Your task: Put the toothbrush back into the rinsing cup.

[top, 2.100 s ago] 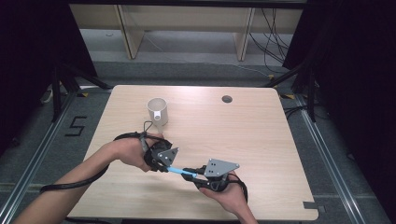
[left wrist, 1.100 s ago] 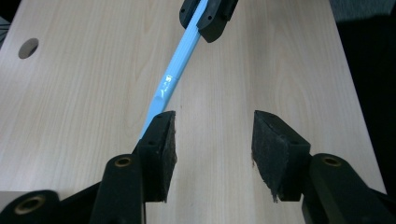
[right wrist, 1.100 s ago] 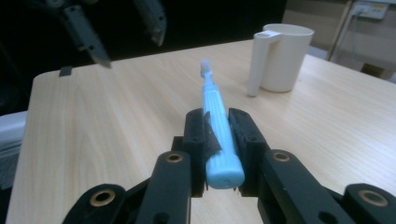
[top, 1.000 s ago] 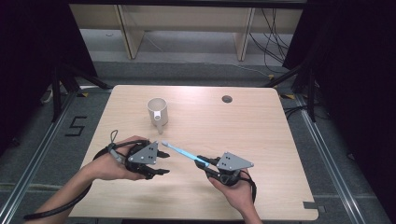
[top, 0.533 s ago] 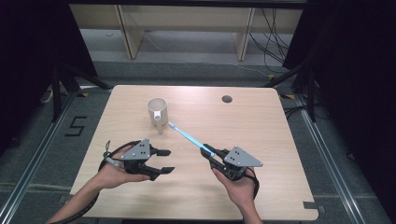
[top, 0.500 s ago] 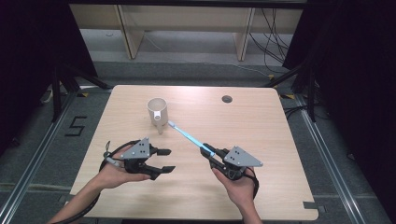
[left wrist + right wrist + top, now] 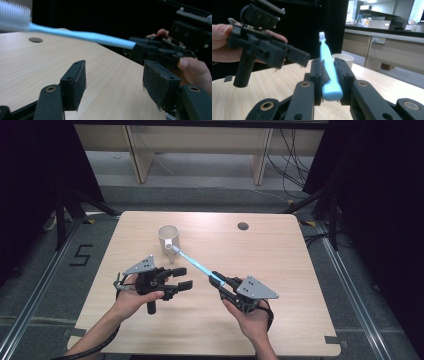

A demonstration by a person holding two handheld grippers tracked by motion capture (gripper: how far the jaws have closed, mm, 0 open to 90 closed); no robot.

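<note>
- The right gripper, a black two-jaw tool with a grey three-cornered plate on top, is clenched on the butt end of a long light-blue plastic toothbrush; in the right gripper view the two pads press the blue handle from both sides.
- The toothbrush slants up and away from that grip toward the far left of the pale wooden table, clear of the tabletop. Its white bristle head shows against a white ceramic mug; whether they touch, I cannot tell.
- The mug stands upright on the far left-centre part of the table, with a small dark round hole in the board well to its right.
- The left gripper, a matching black tool, is released: its jaws have just been opening, and the dark padded fingers stand wide apart with only bare table between them.
- In the left gripper view the toothbrush crosses above and beyond the open jaws, not touching them.
- The two grippers sit near each other at the near side, left one just left of the right.
</note>
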